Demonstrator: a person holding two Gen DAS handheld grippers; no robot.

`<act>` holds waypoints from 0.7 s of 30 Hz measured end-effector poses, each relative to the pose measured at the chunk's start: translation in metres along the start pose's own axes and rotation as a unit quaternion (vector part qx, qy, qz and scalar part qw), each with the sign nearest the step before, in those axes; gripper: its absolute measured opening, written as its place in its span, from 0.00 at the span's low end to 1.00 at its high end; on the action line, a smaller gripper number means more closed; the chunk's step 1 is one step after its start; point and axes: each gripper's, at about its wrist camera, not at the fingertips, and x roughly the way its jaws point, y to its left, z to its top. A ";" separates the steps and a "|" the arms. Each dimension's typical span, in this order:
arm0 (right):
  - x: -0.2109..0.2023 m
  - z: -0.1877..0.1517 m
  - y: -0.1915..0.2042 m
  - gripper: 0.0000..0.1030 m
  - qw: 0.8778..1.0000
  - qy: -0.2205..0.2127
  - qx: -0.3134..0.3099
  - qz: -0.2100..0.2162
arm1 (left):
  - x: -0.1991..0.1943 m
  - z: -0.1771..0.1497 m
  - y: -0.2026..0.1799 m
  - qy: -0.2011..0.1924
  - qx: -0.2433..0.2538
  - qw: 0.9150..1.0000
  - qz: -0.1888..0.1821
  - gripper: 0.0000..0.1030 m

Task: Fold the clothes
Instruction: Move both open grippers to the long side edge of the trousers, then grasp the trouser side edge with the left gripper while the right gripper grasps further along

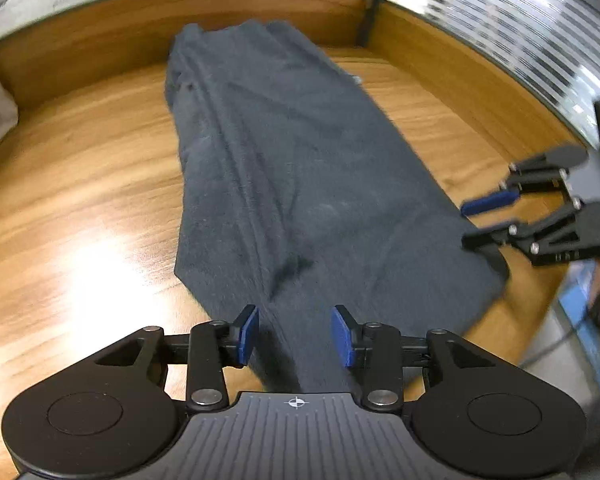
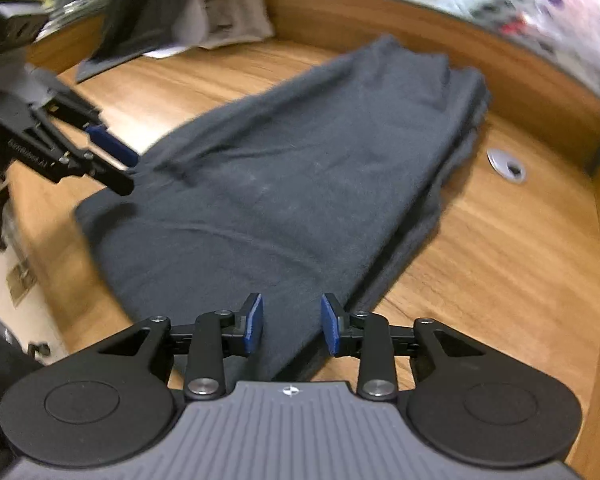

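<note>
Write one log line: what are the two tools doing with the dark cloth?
left tool: open, over cloth's near edge | right tool: open, same | dark cloth: long folded strip, flat on wooden table

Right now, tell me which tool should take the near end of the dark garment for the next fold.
Probably both; left tool slightly better. Its open pads straddle the dark garment at its near edge. The right tool, also open, sits over the near corner by the layered side edge.
</note>
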 end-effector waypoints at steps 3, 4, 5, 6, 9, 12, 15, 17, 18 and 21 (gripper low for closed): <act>-0.013 0.000 0.017 0.44 0.999 -0.005 -0.048 0.016 | -0.011 -0.005 -0.012 -0.005 0.045 0.999 0.004 0.50; -0.014 0.000 0.024 0.46 0.998 -0.004 -0.066 0.021 | -0.014 -0.006 -0.018 -0.005 0.063 0.998 0.003 0.50; -0.015 0.000 0.031 0.49 0.996 -0.002 -0.085 0.028 | -0.016 -0.007 -0.023 -0.006 0.081 0.997 0.003 0.51; -0.014 0.000 0.037 0.50 0.994 0.002 -0.103 0.035 | -0.017 -0.008 -0.030 -0.006 0.103 0.995 0.003 0.53; -0.008 -0.003 0.056 0.50 0.985 0.015 -0.167 0.047 | -0.013 -0.014 -0.046 -0.001 0.173 0.985 0.006 0.57; 0.000 -0.006 0.071 0.49 0.973 0.020 -0.226 0.048 | -0.002 -0.018 -0.055 0.015 0.212 0.977 0.009 0.57; 0.007 -0.007 0.081 0.43 0.962 0.025 -0.268 0.045 | 0.005 -0.021 -0.059 0.021 0.234 0.972 0.014 0.57; 0.011 -0.007 0.085 0.27 0.956 0.030 -0.288 0.039 | 0.009 -0.023 -0.060 0.021 0.249 0.968 0.020 0.57; 0.012 -0.007 0.086 0.24 0.954 0.030 -0.295 0.032 | 0.010 -0.024 -0.062 0.021 0.255 0.966 0.023 0.57; 0.006 0.000 0.081 0.23 0.959 0.020 -0.283 0.022 | 0.012 -0.028 -0.066 0.017 0.276 0.961 0.026 0.57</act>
